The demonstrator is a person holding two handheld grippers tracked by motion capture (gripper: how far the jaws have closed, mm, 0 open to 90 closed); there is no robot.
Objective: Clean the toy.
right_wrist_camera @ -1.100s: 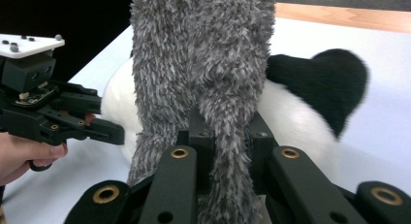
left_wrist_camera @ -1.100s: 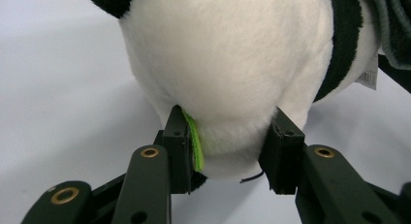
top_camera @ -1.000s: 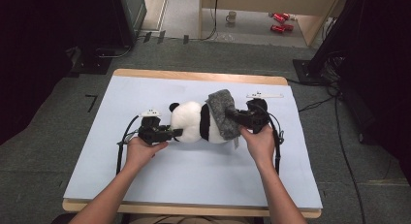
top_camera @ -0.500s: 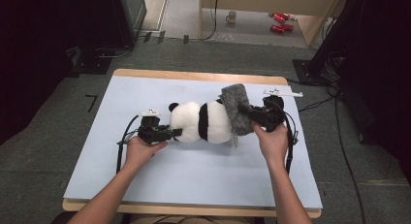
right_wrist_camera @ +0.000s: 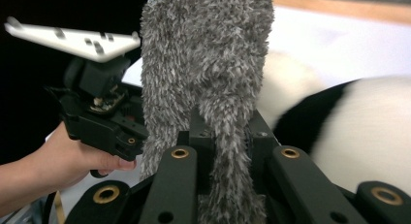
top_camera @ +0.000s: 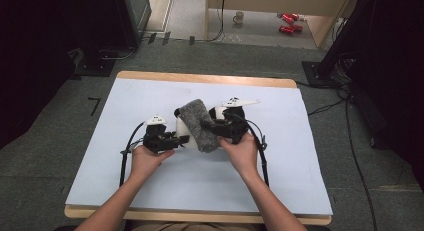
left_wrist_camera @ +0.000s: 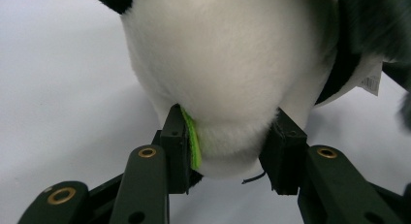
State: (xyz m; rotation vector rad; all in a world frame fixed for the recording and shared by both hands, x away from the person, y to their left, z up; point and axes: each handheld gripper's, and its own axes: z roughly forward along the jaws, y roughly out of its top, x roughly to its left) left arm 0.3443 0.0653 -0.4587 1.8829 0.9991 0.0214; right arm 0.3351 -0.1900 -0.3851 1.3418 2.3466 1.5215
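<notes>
A black-and-white panda plush (top_camera: 179, 127) lies on the white table sheet (top_camera: 125, 181), mostly covered by a grey fuzzy cloth (top_camera: 198, 124). My left gripper (top_camera: 181, 140) is at the plush's left end. In the left gripper view its jaws pinch a white rounded part of the panda (left_wrist_camera: 223, 64), with the left gripper (left_wrist_camera: 228, 149) shut on it. My right gripper (top_camera: 208, 125) is shut on the grey cloth (right_wrist_camera: 203, 54), which stands up between the jaws of the right gripper (right_wrist_camera: 228, 134). The panda's body (right_wrist_camera: 368, 132) lies just behind it, and the left gripper (right_wrist_camera: 102, 120) shows at the left.
The table has a wooden rim (top_camera: 210, 79) around the sheet. On the floor beyond stand a mug (top_camera: 239, 17) and red objects (top_camera: 287, 22). Dark equipment stands at the left and right. Cables trail from both grippers toward the front of the table.
My right gripper swung out to the right with the grey cloth, then came back left. The cloth now lies over the panda's middle, close to the left gripper, which has stayed put.
</notes>
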